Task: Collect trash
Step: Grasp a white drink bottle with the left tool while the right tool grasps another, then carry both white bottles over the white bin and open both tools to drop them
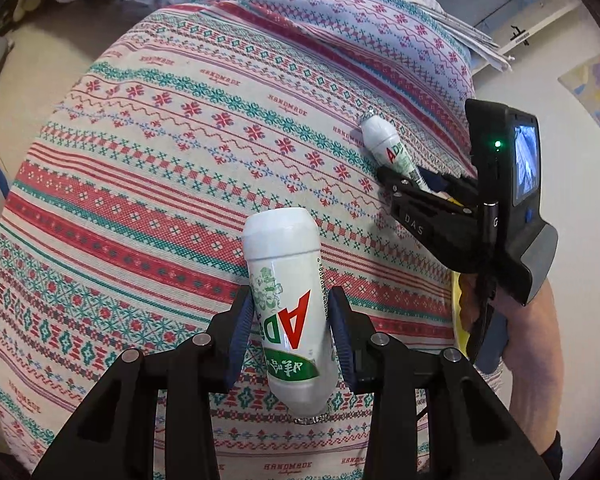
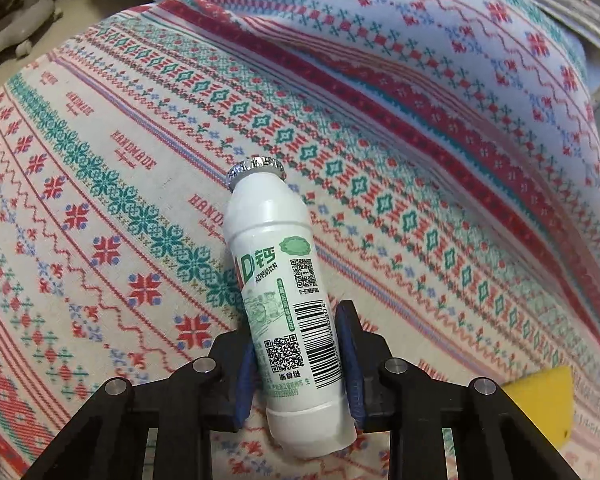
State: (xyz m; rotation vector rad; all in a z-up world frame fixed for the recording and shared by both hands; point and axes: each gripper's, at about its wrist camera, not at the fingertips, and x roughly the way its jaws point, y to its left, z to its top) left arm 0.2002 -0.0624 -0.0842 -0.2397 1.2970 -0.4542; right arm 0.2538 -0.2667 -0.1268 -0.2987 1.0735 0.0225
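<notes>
The left gripper (image 1: pixel 290 336) is pinching a white drink bottle (image 1: pixel 288 300) by its middle, the 2 blue pads (image 1: pixel 238 344) pressed against the label on either side. This bottle points its flat base forward, away from the tongs, and its foil-capped neck back toward the camera, so the red "AD" lettering reads upside down. It is held above the patterned tablecloth (image 1: pixel 160 168), a cloth woven in red and teal bands with the word "HANDMADE" repeated along it.

Ahead of the left tongs and to their right, the right gripper (image 1: pixel 414 178) comes into the left wrist view, with a person's forearm (image 1: pixel 536 328) behind its handle. Its jaws are closed on a second bottle (image 1: pixel 386 148) of the same kind, gripped near the base.

The right wrist view shows that hold close up: the second bottle sits between the 2 blue pads, clamped across its lower label with the barcode and QR codes facing the camera. Its silver foil cap (image 2: pixel 256 170) points forward, away from the tongs. A yellow object (image 2: pixel 540 404) lies just right of the right finger, partly hidden by it.
</notes>
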